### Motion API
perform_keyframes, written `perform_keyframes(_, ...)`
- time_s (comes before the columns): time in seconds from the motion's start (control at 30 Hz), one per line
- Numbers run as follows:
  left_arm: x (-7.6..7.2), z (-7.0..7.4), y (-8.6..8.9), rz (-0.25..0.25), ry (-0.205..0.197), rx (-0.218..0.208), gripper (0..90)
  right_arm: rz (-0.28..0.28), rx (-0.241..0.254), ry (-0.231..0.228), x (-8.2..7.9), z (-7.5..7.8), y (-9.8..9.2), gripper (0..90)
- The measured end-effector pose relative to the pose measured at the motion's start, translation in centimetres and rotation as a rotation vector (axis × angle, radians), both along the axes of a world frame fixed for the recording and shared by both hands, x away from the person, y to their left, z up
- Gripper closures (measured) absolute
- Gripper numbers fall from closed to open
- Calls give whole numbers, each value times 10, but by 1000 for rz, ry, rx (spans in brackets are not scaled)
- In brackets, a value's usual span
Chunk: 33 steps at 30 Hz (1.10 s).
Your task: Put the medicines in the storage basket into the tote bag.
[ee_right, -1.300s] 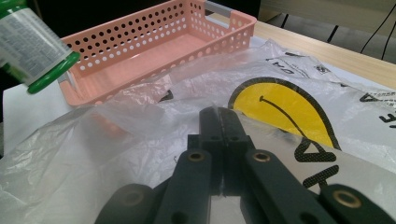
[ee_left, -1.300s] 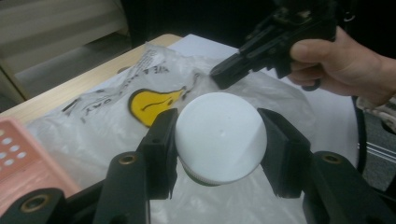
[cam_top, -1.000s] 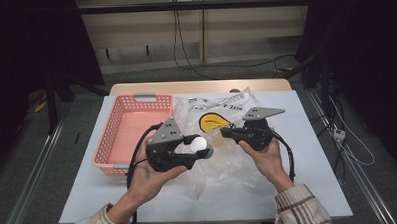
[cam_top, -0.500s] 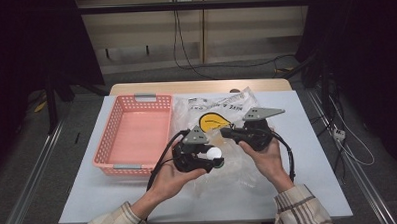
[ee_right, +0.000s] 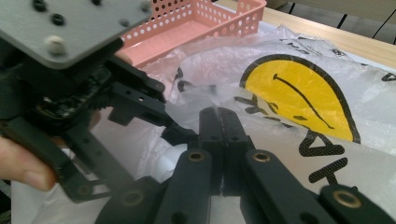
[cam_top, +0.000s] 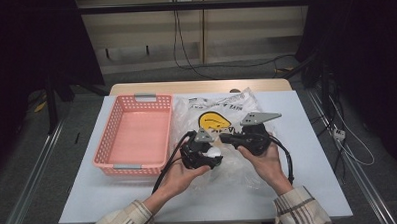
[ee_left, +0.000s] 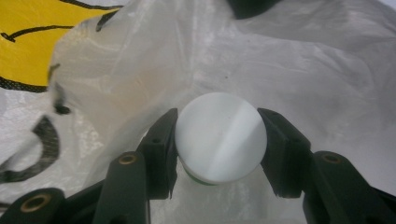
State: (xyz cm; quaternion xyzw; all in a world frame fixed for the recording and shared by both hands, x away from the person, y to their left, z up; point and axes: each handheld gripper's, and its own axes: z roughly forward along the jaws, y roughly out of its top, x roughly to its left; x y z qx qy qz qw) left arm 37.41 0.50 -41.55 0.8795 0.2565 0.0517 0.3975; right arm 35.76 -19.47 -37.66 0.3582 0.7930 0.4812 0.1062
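A white round-topped object [ee_left: 218,140] with a green edge beneath sits between the jaws of my left gripper [ee_left: 217,122], which is shut on it. In the high view this left gripper [cam_top: 211,154] hovers over the near part of a clear plastic bag [cam_top: 221,108] printed with a yellow smiley face [ee_right: 299,88]. My right gripper [ee_right: 218,115] is shut, its jaws pinching a fold of the bag's film. In the high view the right gripper [cam_top: 227,138] points left, just beyond the left one. The white object [ee_right: 169,161] lies partly behind the film.
A pink perforated basket [cam_top: 118,122] stands on the white tabletop [cam_top: 312,138] left of the bag. Cables trail from both grippers toward the near edge. A wooden strip [cam_top: 195,86] borders the table's far side, and the floor beyond is dark.
My left gripper has carried the white object rightward from beside the basket to over the bag, close to the right gripper. The right gripper has stayed in place, holding the bag.
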Motion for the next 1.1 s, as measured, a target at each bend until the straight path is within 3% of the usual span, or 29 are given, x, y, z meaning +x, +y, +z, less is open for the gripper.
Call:
perform_keyframes(0.2, 6, -10, -4, 28, 0, 6, 509, -3, -10, 14, -1, -5, -2, 900)
perform_keyframes(0.23, 5, -12, -5, 48, -18, 34, 509, -2, -14, 19, -1, -7, -2, 900)
perform_keyframes(0.47, 5, -20, -10, 29, -6, 28, 506, -4, -23, 30, -1, -12, -4, 900)
perform_keyframes(0.5, 3, -19, -11, 44, -15, 49, 506, -4, -23, 30, -1, -12, -4, 900)
perform_keyframes(0.6, 5, -20, -10, 29, 10, 23, 492, -4, -27, 29, -1, -12, -4, 900)
perform_keyframes(0.63, 5, -19, -11, 45, -7, 36, 473, -4, -29, 29, -1, -13, -4, 900)
perform_keyframes(0.7, 5, -18, -9, 25, 9, 0, 423, -2, -32, 32, -1, -14, -3, 900)
perform_keyframes(0.77, 5, -16, -8, 19, 14, -8, 338, -1, -34, 36, -1, -15, -3, 900)
perform_keyframes(0.97, -3, -7, -1, -16, 0, -20, 218, -6, -32, 35, -1, -15, -5, 900)
perform_keyframes(1.1, -11, -1, 7, -40, -18, -35, 213, -7, -36, 35, -1, -16, -6, 900)
